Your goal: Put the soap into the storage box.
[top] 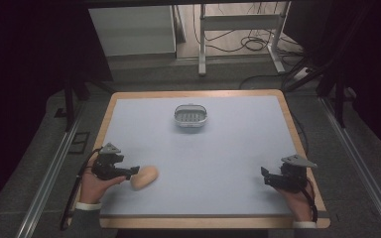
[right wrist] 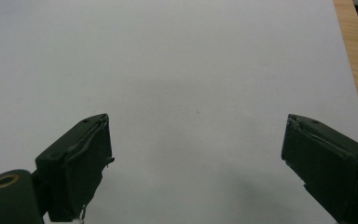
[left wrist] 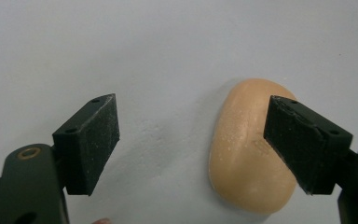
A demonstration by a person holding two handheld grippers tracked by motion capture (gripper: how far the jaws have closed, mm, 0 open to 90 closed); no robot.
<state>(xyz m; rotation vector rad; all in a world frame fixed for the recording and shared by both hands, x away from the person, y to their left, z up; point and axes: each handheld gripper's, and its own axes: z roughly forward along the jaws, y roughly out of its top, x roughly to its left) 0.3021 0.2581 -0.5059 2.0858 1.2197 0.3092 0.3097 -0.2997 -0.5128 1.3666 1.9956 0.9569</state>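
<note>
Dim room, evenly lit table, soft shadows, slight blur

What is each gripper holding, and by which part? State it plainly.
Nothing is held. The left gripper is open, the tan soap bar lying off-centre beneath one jaw, ungripped. The right gripper is open over the bare table.

No text, label, brand, number or sign can be read on anything here.
</note>
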